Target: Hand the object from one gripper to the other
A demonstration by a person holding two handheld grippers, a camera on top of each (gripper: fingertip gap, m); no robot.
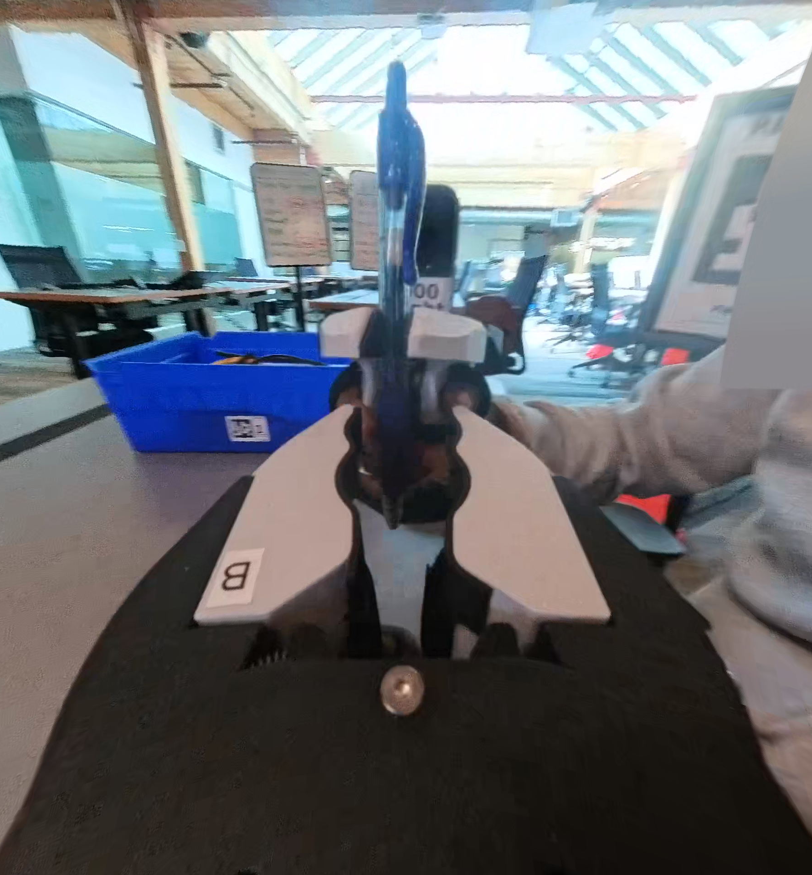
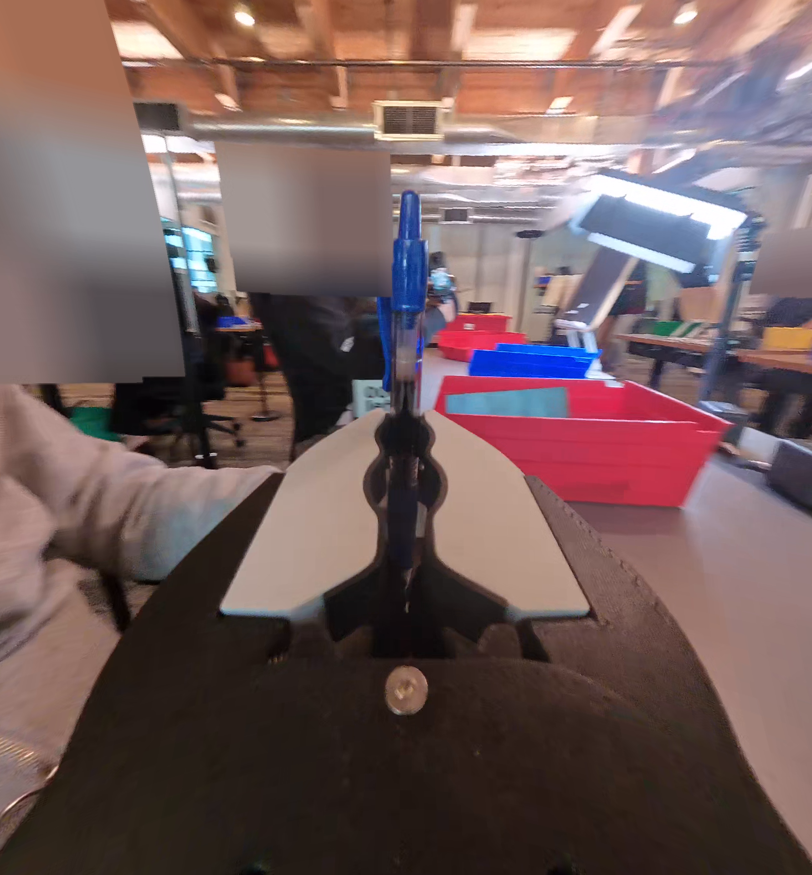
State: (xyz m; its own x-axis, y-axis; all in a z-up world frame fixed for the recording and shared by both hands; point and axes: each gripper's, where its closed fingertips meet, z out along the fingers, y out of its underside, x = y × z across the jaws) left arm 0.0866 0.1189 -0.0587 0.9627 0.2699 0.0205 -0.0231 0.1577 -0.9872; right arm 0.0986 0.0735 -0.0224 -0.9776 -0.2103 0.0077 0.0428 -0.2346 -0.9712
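Observation:
A blue pen (image 1: 397, 189) stands upright, tip pointing down, in the middle of the left wrist view. My left gripper (image 1: 406, 416) is open, with its white fingers (image 1: 300, 511) on either side of the pen's lower end and a gap on each side. My right gripper (image 1: 401, 341) faces it from behind and is clamped on the pen's barrel. In the right wrist view my right gripper (image 2: 405, 416) is shut on the pen (image 2: 406, 274), which sticks up above the fingertips. The left gripper does not show clearly there.
A blue bin (image 1: 181, 393) sits on the grey table (image 1: 63, 521) ahead left. A red bin (image 2: 574, 450) and stacked blue bins (image 2: 532, 360) stand to the right. A person's grey sleeve (image 1: 631, 435) reaches in from the right. A dark object (image 2: 806, 473) lies far right. The grippers' ends are close to 5 cm from one another.

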